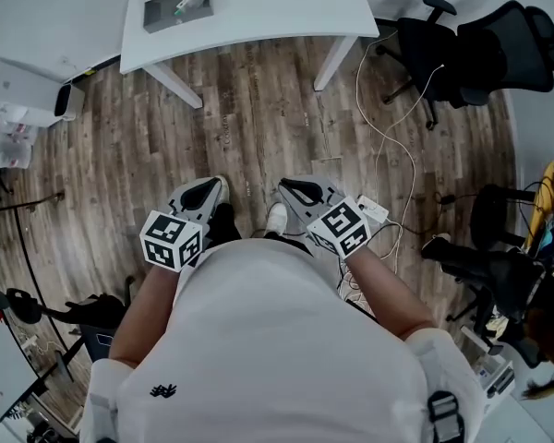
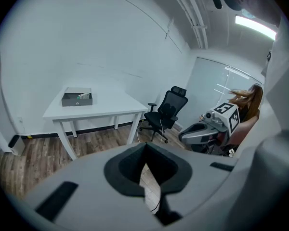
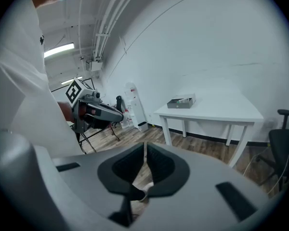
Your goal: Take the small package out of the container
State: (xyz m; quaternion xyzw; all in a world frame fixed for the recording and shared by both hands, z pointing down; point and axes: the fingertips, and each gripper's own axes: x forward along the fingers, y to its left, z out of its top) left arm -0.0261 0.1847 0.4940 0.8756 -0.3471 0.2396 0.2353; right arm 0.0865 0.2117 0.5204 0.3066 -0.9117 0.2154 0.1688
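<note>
You stand far from the desk (image 1: 277, 7), nothing held yet
Head view: the small package (image 1: 190, 0) lies in the container (image 1: 164, 17) at the desk's corner. Left gripper view: your left gripper (image 2: 145, 150) has its jaws together, empty. Right gripper view: your right gripper (image 3: 144, 150) is the same. The package seems light, maybe soft; grip its middle.

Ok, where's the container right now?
In the head view, the grey container sits top left, on the white table near its left end.

White table (image 1: 258, 7), wood floor (image 1: 249, 127), black office chairs (image 1: 471, 49), white walls.
</note>
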